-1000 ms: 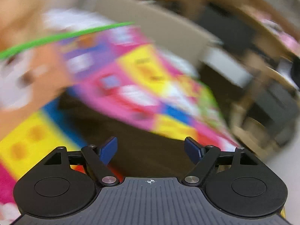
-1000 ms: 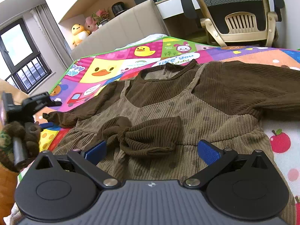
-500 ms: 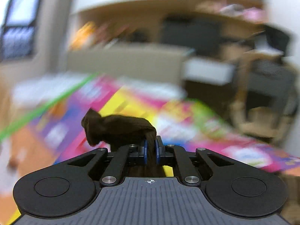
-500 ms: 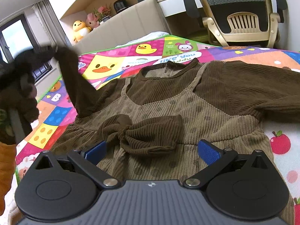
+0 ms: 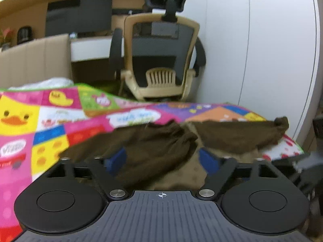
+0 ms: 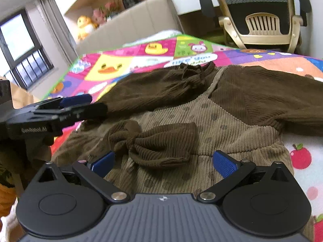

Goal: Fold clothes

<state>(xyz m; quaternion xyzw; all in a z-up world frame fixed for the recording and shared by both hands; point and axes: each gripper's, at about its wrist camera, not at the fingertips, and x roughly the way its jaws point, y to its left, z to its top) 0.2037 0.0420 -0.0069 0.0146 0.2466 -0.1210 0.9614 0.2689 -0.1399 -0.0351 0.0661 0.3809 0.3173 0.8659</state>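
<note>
The brown dress (image 6: 191, 109) lies on the play mat (image 6: 125, 64). The left gripper (image 5: 163, 159) has just spread wide over its folded sleeve (image 6: 153, 88), gripping nothing; the right gripper (image 6: 163, 161) gapes empty above its bow (image 6: 153, 141).

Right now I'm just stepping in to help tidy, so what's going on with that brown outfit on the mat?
A person is folding a brown corduroy dress laid on a colourful play mat, using a hand-held tool in each hand. The left tool has just opened, letting go of one dark sleeve, which now lies folded across the chest. The right tool hovers open over the skirt by the bow. The other sleeve is not yet folded.
</note>
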